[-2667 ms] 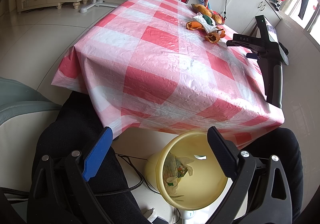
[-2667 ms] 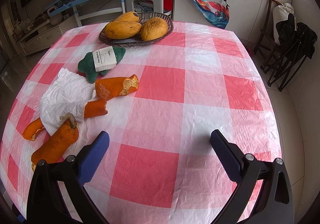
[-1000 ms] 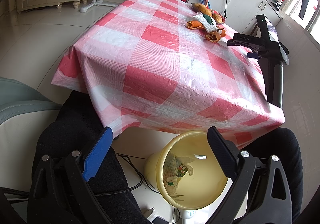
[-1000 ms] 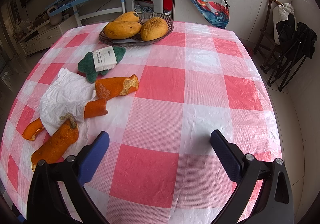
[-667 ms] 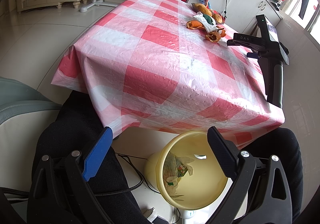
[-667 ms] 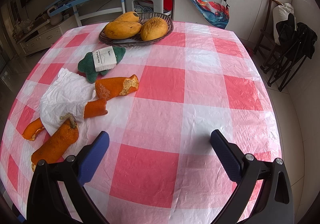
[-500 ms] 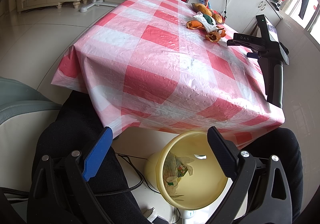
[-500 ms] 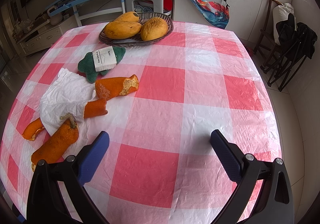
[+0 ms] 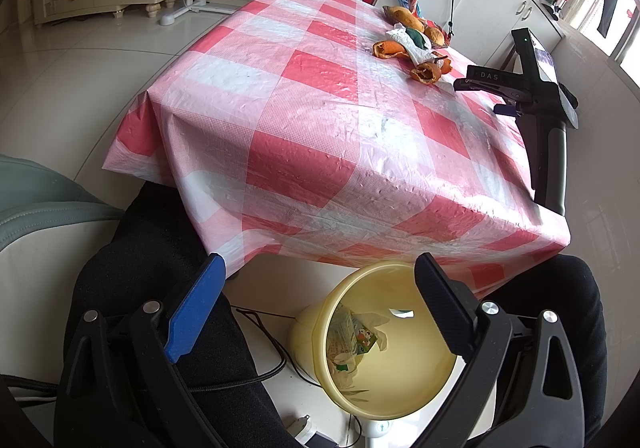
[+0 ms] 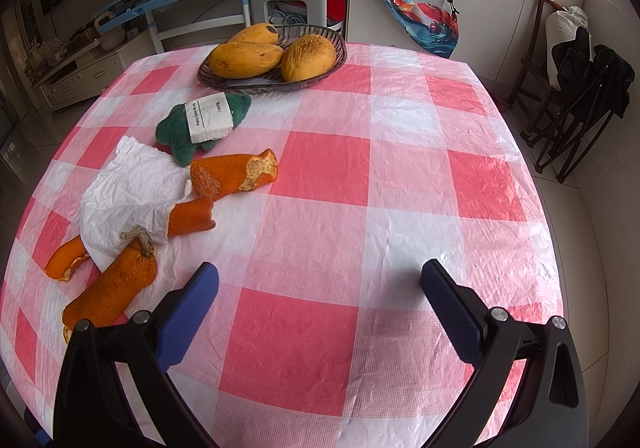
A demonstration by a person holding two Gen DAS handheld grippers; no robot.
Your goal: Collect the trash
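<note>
Orange curled peel strips (image 10: 234, 177) and crumpled white paper napkin (image 10: 128, 193) ahead-left of my right gripper (image 10: 320, 294), spread wide, empty | left gripper (image 9: 320, 300) wide over yellow plastic bin (image 9: 400, 388) | step: first pickup, judged | next: reach left, close on 1 peel.

The crumpled white tissue (image 10: 128, 199) is covering the middle of the orange peels (image 10: 112, 288), hiding how they join. The table (image 9: 320, 135) edge is cutting off the far rim of the yellow bin (image 9: 384, 352); the wrappers (image 9: 352, 340) inside are showing print too small to read. The label on the green cloth (image 10: 200, 123) is showing unreadable text.
</note>
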